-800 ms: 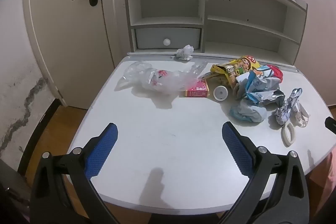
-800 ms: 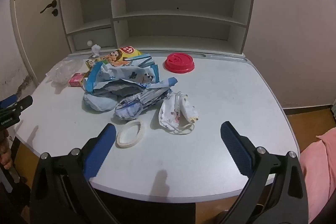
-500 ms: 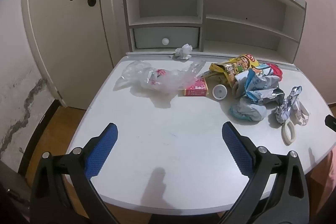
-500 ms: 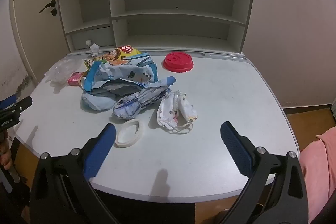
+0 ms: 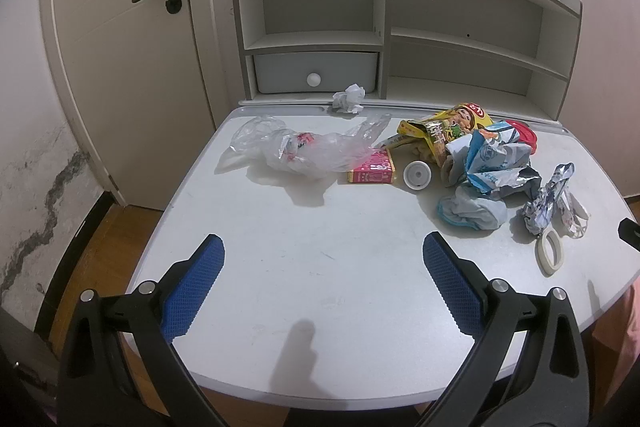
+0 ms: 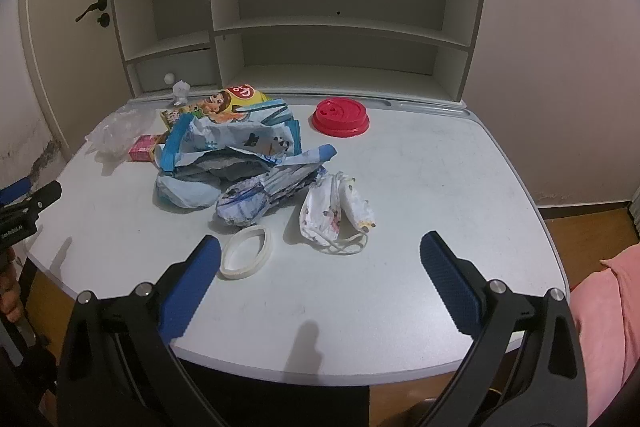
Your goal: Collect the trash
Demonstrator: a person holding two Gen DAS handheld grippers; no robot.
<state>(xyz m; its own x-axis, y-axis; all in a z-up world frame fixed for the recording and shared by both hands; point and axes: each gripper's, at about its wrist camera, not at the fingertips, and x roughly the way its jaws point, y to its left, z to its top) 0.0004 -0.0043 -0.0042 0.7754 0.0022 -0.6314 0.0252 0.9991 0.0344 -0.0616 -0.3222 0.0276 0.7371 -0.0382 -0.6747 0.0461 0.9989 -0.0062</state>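
Right gripper point(image 6: 320, 267) is wide open with nothing in it, and the closest trash is the tape ring point(image 6: 245, 253), lying flat just beside its left finger with its long axis running left-right, then the crumpled face mask point(image 6: 338, 219) dead ahead. Left gripper point(image 5: 324, 275) is spread empty too, over bare desk point(image 5: 320, 287). Its nearest stuff, the clear plastic bag point(image 5: 304, 147) and pink box point(image 5: 372, 169), sits well further back, so I'd guess the right hand goes first.

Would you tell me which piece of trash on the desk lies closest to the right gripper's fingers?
The white tape ring: it lies flat just beside the right gripper's left finger, nearer than the printed face mask and the wrappers behind.
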